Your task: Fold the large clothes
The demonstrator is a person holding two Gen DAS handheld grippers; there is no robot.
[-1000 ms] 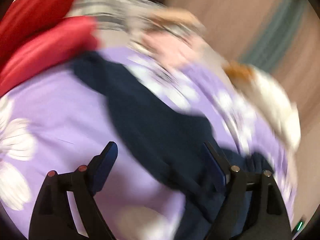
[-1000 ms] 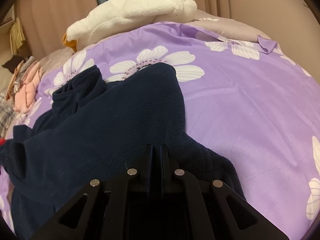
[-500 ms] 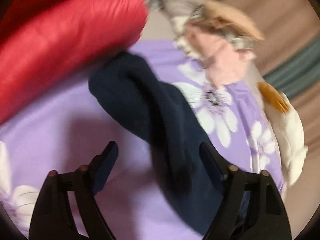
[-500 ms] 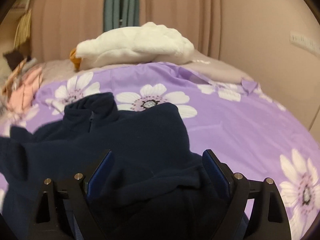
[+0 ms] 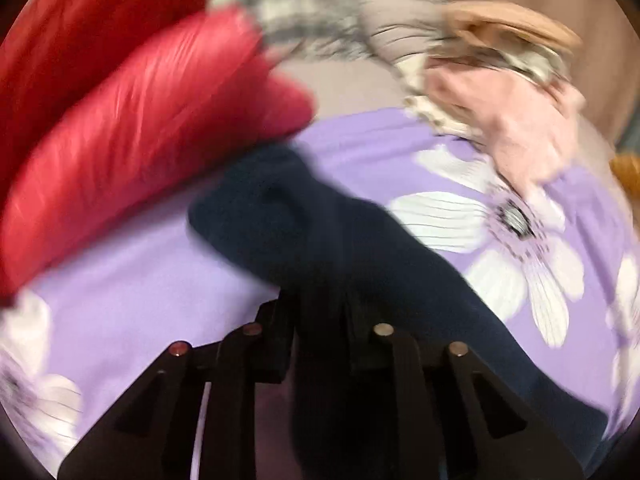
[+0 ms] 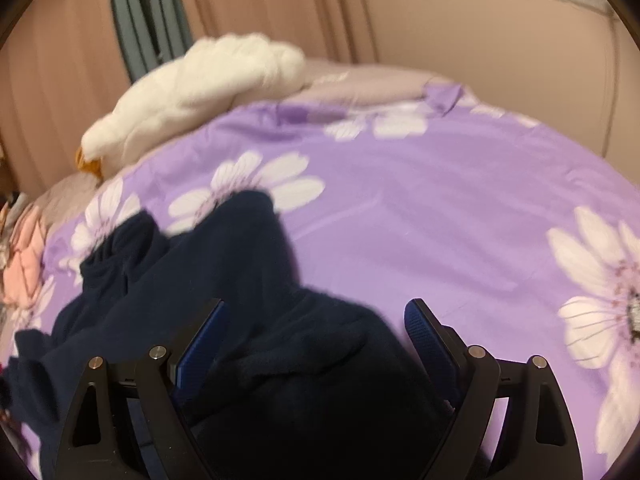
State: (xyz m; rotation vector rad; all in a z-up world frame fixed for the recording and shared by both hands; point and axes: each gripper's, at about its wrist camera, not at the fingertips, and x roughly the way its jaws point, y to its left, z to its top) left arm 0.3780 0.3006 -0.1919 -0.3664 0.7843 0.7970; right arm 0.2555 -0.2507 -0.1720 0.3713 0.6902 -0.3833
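A dark navy fleece garment lies spread on a purple bedspread with white flowers. In the left wrist view, one sleeve of the navy fleece garment stretches away towards a red cushion. My left gripper is shut on this sleeve, with dark fabric pinched between its jaws. My right gripper is open just above the fleece's bunched near edge, with fabric lying between the blue pads.
A red cushion lies left of the sleeve. A pile of pink and checked clothes sits at the bed's far side. A white plush goose lies by the curtains. A wall stands beyond the bed on the right.
My left gripper has closed on the sleeve; it was open half a second ago. My right gripper, shut a second ago, has opened and stays open, shifted slightly right.
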